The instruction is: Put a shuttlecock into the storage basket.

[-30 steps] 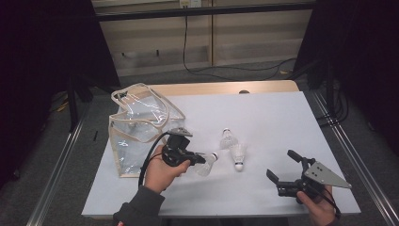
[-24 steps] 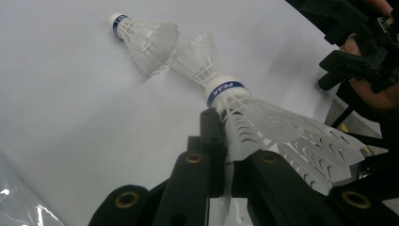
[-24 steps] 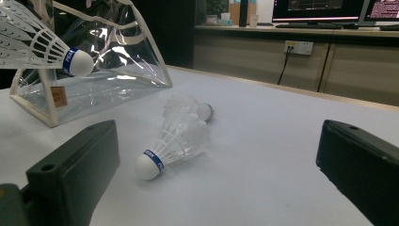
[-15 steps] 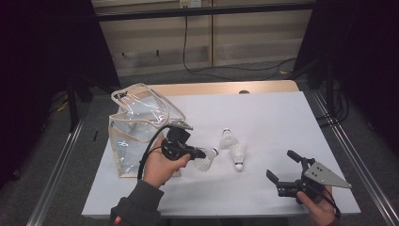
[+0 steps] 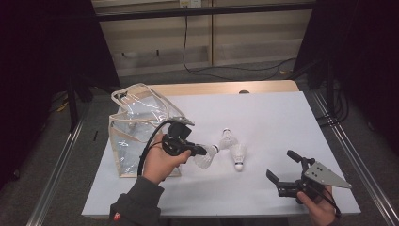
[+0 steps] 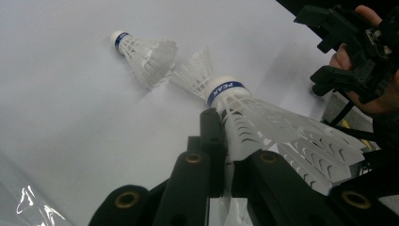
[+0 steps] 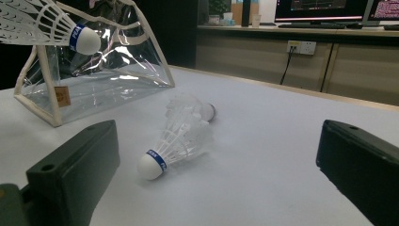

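Left fingers [image 6: 214, 136] pinching one shuttlecock [image 6: 263, 122], two shuttlecocks [image 5: 234, 147] lying on table [image 5: 282, 117]

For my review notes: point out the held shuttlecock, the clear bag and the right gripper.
held shuttlecock [image 6: 226, 92], left gripper view, on its white cork.
clear bag [image 5: 136, 117], high view, on its clear side wall.
right gripper [image 5: 280, 165], high view, midway between its open jaws.

Two loose shuttlecocks [image 5: 234, 149] lie touching mid-table, cork tips pointing opposite ways. Clear plastic bag [image 5: 136, 125] stands at the table's [image 5: 282, 113] left edge. Black cable [image 5: 197, 66] trails across floor behind.
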A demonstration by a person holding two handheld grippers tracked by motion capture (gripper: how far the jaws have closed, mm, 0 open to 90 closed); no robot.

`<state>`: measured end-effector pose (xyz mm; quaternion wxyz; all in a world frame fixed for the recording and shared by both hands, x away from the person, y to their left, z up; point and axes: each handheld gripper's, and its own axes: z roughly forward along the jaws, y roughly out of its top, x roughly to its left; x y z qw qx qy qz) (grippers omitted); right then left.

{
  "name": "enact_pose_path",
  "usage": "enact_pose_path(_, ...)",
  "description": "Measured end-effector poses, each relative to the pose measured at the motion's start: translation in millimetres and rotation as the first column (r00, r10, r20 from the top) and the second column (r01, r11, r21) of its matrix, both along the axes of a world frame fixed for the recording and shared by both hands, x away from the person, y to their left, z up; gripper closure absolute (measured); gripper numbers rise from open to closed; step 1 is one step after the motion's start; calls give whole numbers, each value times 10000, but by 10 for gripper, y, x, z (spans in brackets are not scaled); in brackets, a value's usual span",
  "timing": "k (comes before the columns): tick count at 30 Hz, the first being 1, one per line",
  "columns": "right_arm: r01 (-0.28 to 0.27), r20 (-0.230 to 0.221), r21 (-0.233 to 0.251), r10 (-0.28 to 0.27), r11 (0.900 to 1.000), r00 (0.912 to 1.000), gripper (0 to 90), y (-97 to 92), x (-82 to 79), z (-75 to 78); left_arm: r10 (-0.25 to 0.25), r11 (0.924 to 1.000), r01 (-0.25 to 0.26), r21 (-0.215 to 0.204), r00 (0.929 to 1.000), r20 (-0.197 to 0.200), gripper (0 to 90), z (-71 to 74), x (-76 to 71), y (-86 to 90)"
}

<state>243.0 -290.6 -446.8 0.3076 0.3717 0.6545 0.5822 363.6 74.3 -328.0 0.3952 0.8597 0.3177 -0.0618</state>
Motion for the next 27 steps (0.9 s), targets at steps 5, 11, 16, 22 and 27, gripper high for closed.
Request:
enact_pose_path(5,3,7,-18,-3,10000,10000,0,1,0,0,45,10000,-45,-5,10000,7,885,36,18,3)
enact_pose_path(11,22,20,-22,-22,10000,10000,0,-2,-1,2,54,10000,-54,33,10000,0,885,80,47,25)
enact_pose_path(16,22,18,-6,-22,10000,10000,0,-4,-3,3,181,9998,-181,5,9998,-35,886,103,63,31)
enact_pose_path(22,19,9,-5,-19,10000,10000,0,-5,-3,3,105,9999,-105,43,9999,-28,886,137,82,33)
enact_pose_path(27,15,17,-1,-15,10000,10000,0,-3,-3,3,91,9998,-91,161,10000,12,886,179,94,32)
